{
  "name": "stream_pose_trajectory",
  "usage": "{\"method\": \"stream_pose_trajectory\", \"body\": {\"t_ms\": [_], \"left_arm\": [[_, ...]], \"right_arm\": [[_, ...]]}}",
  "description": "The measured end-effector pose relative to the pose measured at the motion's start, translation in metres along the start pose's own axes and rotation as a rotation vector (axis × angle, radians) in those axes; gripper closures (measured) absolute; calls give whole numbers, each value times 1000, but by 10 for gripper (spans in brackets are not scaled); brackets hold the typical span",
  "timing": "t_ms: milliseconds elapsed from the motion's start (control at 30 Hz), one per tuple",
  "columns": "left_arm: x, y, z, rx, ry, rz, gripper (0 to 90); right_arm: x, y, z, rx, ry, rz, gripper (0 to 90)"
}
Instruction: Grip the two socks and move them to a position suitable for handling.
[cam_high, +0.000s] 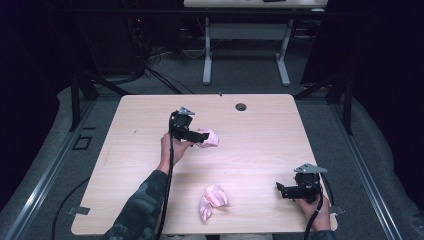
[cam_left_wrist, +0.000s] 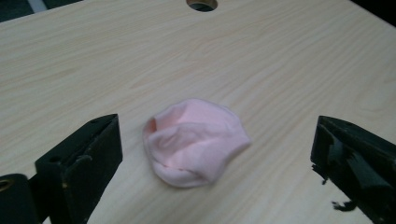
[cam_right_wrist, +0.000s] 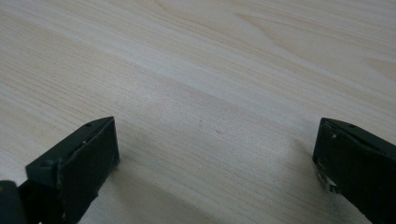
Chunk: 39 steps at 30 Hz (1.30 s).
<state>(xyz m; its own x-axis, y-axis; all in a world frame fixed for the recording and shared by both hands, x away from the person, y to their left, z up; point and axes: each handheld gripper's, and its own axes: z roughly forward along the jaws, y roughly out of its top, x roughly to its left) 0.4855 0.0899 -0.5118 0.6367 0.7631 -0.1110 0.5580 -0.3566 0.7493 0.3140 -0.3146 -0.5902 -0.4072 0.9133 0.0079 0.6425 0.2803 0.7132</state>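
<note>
A small bunched pink cloth (cam_high: 209, 137) (cam_left_wrist: 194, 141) lies on the light wooden table (cam_high: 260, 135), left of its middle. My left gripper (cam_high: 199, 136) (cam_left_wrist: 215, 163) is open, its jaws spread wide on either side of that cloth without touching it. A second crumpled pink cloth (cam_high: 212, 201) rests near the front edge. My right gripper (cam_high: 280, 190) (cam_right_wrist: 215, 163) is low at the front right corner, open over bare wood with nothing between its jaws.
A round cable hole (cam_high: 241, 106) (cam_left_wrist: 201, 4) sits near the table's far edge. Beyond the table stand a white desk frame (cam_high: 245, 50) and cables on a grey floor. Dark curtains flank both sides.
</note>
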Motion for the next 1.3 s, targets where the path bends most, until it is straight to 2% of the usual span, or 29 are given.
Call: {"method": "stream_pose_trajectory", "body": {"t_ms": [33, 100, 167, 200, 233, 267, 400, 533, 633, 733, 767, 800, 900, 1100, 1133, 1167, 1267, 1300], "left_arm": [[1, 1, 7, 7, 2, -10, 37], [1, 3, 19, 34, 25, -5, 70], [0, 2, 32, 60, 57, 14, 124], [0, 1, 44, 100, 48, 7, 150], [0, 1, 44, 100, 48, 7, 161], [0, -2, 54, 127, 68, 2, 186], [-1, -4, 64, 158, 79, 1, 257], [-1, -8, 70, 189, 84, 8, 392], [0, -12, 71, 181, 77, -4, 459], [1, -14, 70, 168, 77, 1, 525], [1, -14, 70, 165, 78, 2, 563], [2, -14, 70, 159, 76, -3, 646], [2, -15, 69, 156, 74, -6, 733], [2, -15, 63, 148, 58, -9, 762], [1, -14, 57, 137, 42, -10, 762], [1, -14, 57, 137, 42, -10, 761], [-7, -12, 36, 109, 18, 1, 761], [-7, -12, 36, 109, 18, 1, 761]], "right_arm": [[0, 0, 0, 0, 0, 0, 0], [0, 0, 0, 0, -1, 1, 0], [0, 0, 0, 0, -1, 0, 0], [0, 0, 0, 0, -1, 1, 0], [0, 0, 0, 0, -1, 1, 0], [0, 0, 0, 0, -1, 0, 0], [0, 0, 0, 0, 0, 0, 0], [0, 0, 0, 0, 0, 0, 0], [0, 0, 0, 0, 0, 0, 0], [0, 0, 0, -1, 0, 0, 0], [0, 0, 0, 0, 0, 0, 0], [0, 0, 0, -1, 0, 0, 0], [0, 0, 0, 0, 0, 0, 0], [0, 0, 0, -1, 0, 0, 0], [0, 0, 0, -1, 0, 0, 0], [0, 0, 0, -1, 0, 0, 0], [0, 0, 0, -1, 0, 1, 0], [0, 0, 0, -1, 0, 1, 0]]}}
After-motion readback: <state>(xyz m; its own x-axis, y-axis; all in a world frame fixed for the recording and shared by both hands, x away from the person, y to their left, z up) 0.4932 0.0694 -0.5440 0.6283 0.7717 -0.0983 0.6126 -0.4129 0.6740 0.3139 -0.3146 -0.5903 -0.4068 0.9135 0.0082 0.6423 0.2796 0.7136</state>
